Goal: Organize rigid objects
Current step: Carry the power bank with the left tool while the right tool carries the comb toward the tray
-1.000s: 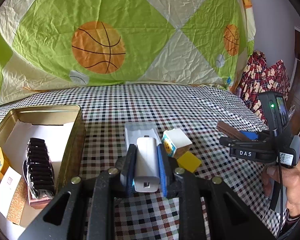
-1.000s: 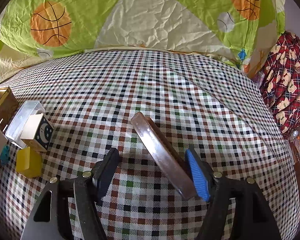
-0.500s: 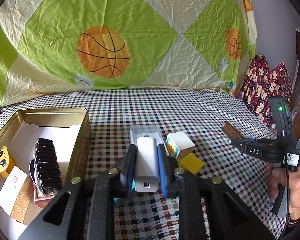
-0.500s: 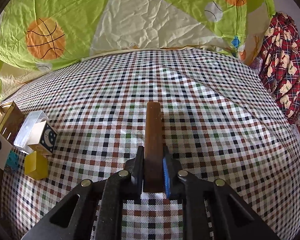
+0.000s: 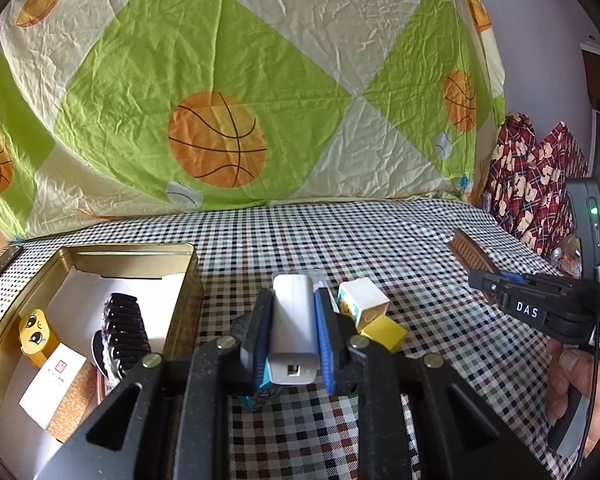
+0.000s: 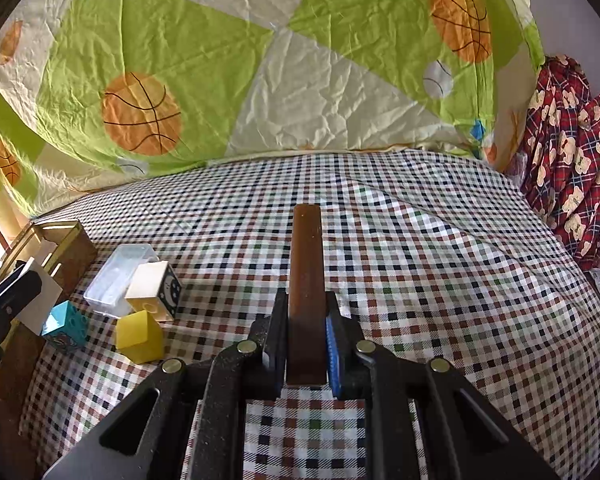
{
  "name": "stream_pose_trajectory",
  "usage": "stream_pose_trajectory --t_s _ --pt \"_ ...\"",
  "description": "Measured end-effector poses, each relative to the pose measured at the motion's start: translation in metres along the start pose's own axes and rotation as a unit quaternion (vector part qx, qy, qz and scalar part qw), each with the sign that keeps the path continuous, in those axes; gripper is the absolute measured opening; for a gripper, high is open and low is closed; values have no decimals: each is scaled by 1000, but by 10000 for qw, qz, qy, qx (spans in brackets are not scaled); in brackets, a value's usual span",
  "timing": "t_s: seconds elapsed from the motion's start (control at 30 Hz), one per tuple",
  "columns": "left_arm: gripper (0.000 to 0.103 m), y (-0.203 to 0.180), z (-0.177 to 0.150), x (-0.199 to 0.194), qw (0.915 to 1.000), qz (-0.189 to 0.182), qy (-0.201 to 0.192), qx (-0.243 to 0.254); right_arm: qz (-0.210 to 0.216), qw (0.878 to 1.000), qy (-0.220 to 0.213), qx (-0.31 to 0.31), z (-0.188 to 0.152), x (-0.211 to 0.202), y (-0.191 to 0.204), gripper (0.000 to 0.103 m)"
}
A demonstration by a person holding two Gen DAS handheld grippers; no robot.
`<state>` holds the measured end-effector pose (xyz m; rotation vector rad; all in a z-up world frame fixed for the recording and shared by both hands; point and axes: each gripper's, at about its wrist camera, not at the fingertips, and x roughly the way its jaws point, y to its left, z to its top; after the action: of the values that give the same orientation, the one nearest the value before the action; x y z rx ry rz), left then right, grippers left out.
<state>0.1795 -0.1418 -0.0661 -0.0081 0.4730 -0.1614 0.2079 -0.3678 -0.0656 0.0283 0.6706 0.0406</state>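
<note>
While clamped on white charger [image 5: 293,328], left gripper [image 5: 293,336] hid clear case [image 6: 118,274] behind; right gripper [image 6: 306,340] pinched brown comb [image 6: 306,276], teeth unseen.

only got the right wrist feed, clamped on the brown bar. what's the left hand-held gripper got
Observer: The left hand-held gripper is shut on a white power bank, port end facing its camera.
Operator: whats inside the gold tin, i just see a corner
Observer: The gold tin has a white liner with a black ridged object, a yellow face-printed piece and a white card in it.
Operator: does my bar look plain from over there
Observer: No. From the left wrist view, the brown bar shows a finely ribbed face.
</note>
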Motion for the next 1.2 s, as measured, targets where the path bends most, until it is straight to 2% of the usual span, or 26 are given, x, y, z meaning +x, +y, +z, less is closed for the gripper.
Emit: stream_pose_trajectory --t_s 0.33,0.67,1.0,1.2 --pt "19 5 -2 -11 9999 -34 -130 -61 309 9954 -877 230 -8 -37 12 17" --pt "19 3 -4 -25 9993 104 -361 27 271 9881 -1504 198 -17 -65 25 18" --pt "19 10 -8 -39 9981 199 -579 -48 343 9882 -1486 138 -21 -70 36 18" --pt "19 17 -13 -56 9951 396 -893 -140 288 9882 -1505 59 -24 -74 45 18"
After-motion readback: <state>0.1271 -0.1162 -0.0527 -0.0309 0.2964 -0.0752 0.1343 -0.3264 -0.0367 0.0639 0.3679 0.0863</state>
